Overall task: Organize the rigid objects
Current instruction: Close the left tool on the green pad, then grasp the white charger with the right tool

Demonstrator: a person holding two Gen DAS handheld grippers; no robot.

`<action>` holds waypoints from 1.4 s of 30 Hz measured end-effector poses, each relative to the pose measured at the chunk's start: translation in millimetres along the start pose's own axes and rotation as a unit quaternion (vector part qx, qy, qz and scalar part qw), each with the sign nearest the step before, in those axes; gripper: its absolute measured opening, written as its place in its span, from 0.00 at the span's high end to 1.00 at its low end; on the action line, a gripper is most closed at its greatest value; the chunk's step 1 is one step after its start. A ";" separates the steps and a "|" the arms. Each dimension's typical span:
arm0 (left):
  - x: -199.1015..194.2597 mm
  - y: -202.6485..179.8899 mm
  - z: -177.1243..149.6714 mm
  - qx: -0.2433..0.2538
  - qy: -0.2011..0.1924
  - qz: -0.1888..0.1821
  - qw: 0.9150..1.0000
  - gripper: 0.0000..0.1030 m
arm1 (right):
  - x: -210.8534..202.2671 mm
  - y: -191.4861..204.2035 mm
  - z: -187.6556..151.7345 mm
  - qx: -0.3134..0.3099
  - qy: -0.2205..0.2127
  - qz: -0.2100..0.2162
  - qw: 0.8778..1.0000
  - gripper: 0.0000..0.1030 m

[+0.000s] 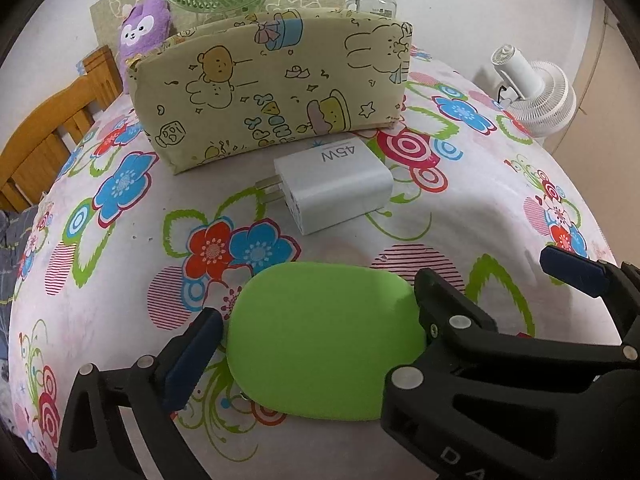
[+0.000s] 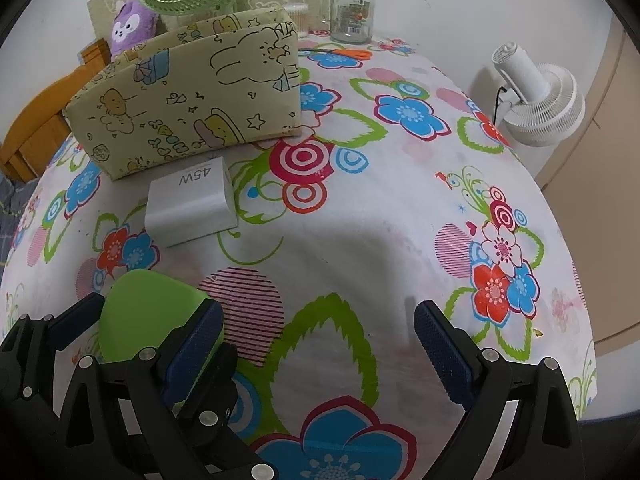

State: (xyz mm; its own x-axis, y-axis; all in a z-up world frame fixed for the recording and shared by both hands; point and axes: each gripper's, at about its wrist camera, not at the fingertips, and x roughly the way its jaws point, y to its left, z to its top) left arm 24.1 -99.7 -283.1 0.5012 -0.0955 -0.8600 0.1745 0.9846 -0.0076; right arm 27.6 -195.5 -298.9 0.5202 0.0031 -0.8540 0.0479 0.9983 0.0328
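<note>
Orange wooden chair (image 1: 48, 136) far left, beside table edge. Purple plush toy (image 1: 142, 30) behind cream cartoon-print fabric organizer box (image 1: 264, 88), upright on floral tablecloth (image 1: 480, 208). White 45W charger block (image 1: 332, 186) just in front of box, prongs pointing left. Flat green rounded-rectangle pad (image 1: 320, 340) lying on cloth between left gripper (image 1: 320, 316) fingers, jaws wide, grip on pad not confirmed. Right gripper (image 2: 320, 328) wide open, empty, over bare cloth. Glass jar with green lid (image 2: 352, 8) at back. White fan (image 2: 536, 96) far right.
</note>
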 end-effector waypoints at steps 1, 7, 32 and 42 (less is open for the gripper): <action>0.2 -0.1 0.5 0.000 0.001 0.000 1.000 0.00 | 0.3 -0.2 0.3 0.000 0.000 0.000 1.000 0.05; -2.2 -0.7 1.4 0.008 0.002 -0.003 1.000 0.07 | 1.6 1.1 2.5 -0.002 0.001 -0.003 1.000 0.05; -5.9 55.2 12.0 -0.045 0.012 0.028 0.999 0.07 | 6.9 60.0 27.6 -0.046 -0.004 0.033 0.998 0.05; 4.2 70.3 23.8 -0.060 0.017 0.040 0.997 0.07 | 20.4 74.9 43.5 -0.053 -0.001 0.043 0.998 0.05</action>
State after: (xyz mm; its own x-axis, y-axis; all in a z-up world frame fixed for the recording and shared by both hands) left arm 58.6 -34.3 -275.1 0.4803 -0.0138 -0.8770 0.0314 0.9995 0.0015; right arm 78.9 -123.1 -291.2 0.5207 0.0888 -0.8491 -0.0881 0.9949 0.0500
